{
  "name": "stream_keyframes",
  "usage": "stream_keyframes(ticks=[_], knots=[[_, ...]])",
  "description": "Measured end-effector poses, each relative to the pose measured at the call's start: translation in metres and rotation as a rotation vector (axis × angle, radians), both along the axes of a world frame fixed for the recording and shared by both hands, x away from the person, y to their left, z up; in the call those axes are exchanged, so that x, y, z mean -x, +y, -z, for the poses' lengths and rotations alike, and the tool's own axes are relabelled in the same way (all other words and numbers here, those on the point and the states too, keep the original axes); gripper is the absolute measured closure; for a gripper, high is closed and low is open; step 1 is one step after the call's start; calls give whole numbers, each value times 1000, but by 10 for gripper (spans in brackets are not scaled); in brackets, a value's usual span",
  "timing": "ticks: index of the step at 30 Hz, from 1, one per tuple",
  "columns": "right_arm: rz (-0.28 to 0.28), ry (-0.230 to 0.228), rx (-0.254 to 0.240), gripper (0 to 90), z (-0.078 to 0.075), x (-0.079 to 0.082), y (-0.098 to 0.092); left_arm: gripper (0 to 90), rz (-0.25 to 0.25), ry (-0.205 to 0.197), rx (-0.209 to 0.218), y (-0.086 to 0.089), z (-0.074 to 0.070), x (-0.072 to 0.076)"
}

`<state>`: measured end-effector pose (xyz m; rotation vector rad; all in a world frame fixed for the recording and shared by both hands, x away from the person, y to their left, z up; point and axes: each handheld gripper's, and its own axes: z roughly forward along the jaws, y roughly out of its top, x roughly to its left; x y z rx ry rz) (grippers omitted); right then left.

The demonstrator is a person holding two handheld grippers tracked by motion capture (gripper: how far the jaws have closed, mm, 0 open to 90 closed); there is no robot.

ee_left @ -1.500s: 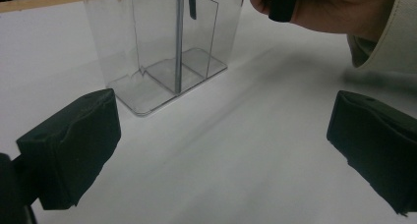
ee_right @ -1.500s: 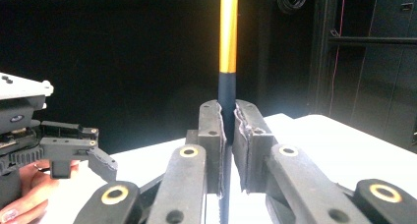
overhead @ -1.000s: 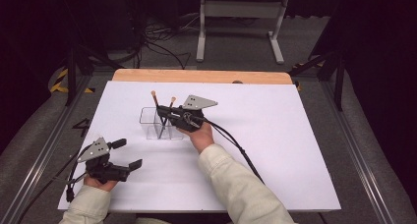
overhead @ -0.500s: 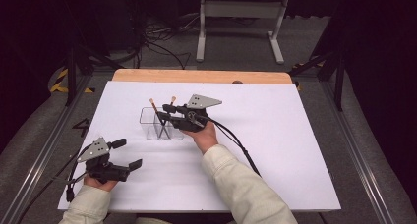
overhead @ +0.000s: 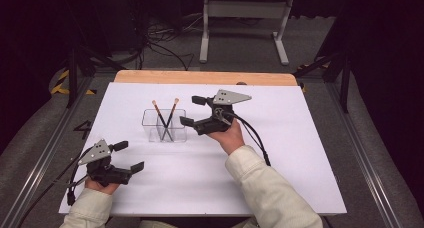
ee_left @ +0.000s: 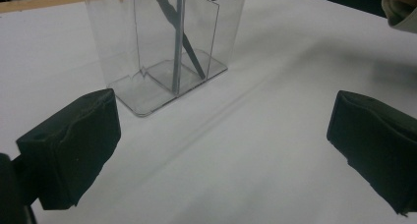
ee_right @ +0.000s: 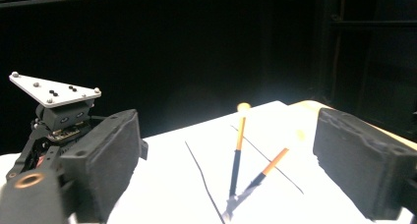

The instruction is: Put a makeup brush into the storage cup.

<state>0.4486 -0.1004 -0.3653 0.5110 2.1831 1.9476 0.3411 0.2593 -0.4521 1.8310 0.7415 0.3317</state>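
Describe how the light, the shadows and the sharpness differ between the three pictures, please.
High view: the white table sheet is lit evenly and the dark surroundings fall to near black. Left gripper view: the clear plastic two-compartment holder is sharp, while the near black tongs pads are soft. Right gripper view: the two black pencils with orange ends look slightly blurred and their tips glare against a black background.

Table (overhead: 280,153) brightly lit w/ dark surroundings; soft shadows; right gripper view overexposed, slightly blurry.

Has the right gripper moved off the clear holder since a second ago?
Yes. The right gripper has drawn back to the right of the clear holder, jaws open and empty; earlier it sat right at the holder's edge by the pencils.
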Motion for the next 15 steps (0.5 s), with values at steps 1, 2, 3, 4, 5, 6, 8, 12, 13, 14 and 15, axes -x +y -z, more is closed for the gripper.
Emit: stream_keyframes(ticks=[1, 2, 3, 4, 5, 6, 8, 12, 13, 14, 15], knots=[[5, -5, -1, 90, -2, 1, -5, 5, 0, -3, 2, 0, 0, 0], [14, -11, 3, 78, -4, 3, -11, 5, -2, -1, 7, -1, 0, 1], [18, -14, 3, 73, -5, 5, -16, 5, 0, -2, 5, -1, 0, 0], [26, -21, 7, 66, -7, 7, -22, 4, 1, 1, 7, 0, 0, 1], [31, -24, 12, 58, -9, 8, -27, 4, 3, 3, 5, 0, 0, 1], [36, -29, 18, 52, -11, 10, -32, 4, 4, 3, 6, 0, 0, 1], [39, -34, 25, 43, -13, 13, -40, 4, 3, 3, 10, 0, 0, 1], [68, -35, 45, 28, -19, 21, -62, 4, 1, 2, 15, 1, -1, 1], [70, -39, 47, 26, -20, 23, -66, 4, 1, 1, 15, 1, -1, 1], [77, -45, 50, 22, -21, 25, -71, 4, 3, -2, 20, 1, -1, 2], [85, -50, 52, 21, -23, 28, -77, 4, 0, -5, 21, 1, -1, 2]])
